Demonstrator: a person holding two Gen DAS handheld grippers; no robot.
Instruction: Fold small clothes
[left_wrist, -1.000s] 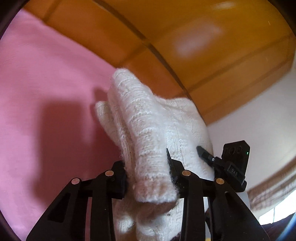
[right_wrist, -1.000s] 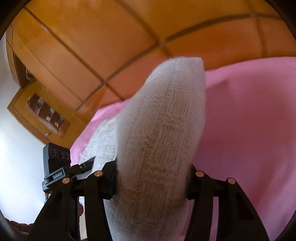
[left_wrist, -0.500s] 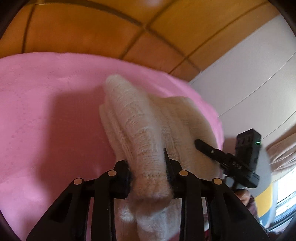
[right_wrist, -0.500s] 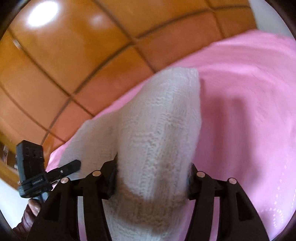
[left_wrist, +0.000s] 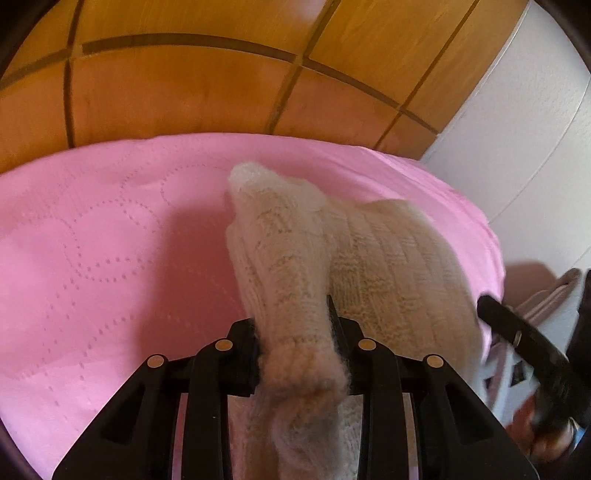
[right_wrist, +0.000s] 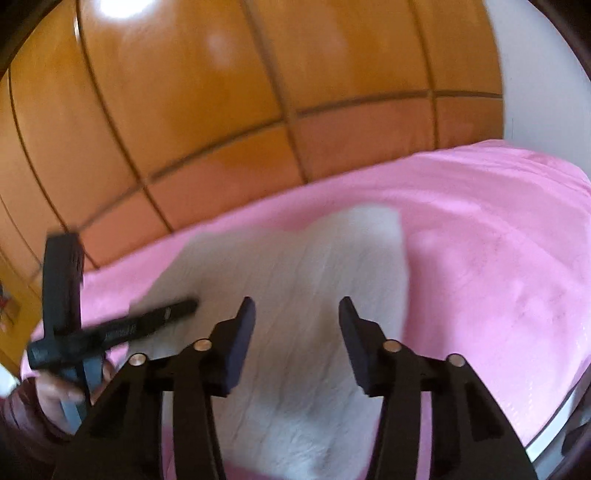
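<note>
Your left gripper (left_wrist: 295, 343) is clamped on a bunched fold of the cream knit garment (left_wrist: 369, 258); both pads press into the wool, and the pinched part bulges out toward the camera between the jaws. From that grip the knit runs away from you and ends in a rounded tip, lifted a little above the pink quilted cover (left_wrist: 92, 258), where it casts a shadow to its left. The rest of the garment spreads flat to the right of the held fold, reaching toward the cover's right edge.

Your right gripper (right_wrist: 297, 317) stands with its jaws apart and closing, and the pads press on nothing. In the blurred right wrist view the garment (right_wrist: 314, 295) lies on the cover (right_wrist: 498, 258) below and beyond the fingers, in line with the gap between them; whether the tips touch the wool I cannot tell. Its far corner points toward the cover's back edge, near the wooden panelled wall (right_wrist: 221, 110).

In that same view your left gripper (right_wrist: 110, 328) reaches in from the left over the near-left part of the garment, with your hand (right_wrist: 55, 398) and a dark sleeve behind it. The left wrist view shows the right gripper (left_wrist: 524, 343) at the cover's right edge, just beside the garment's right side.
</note>
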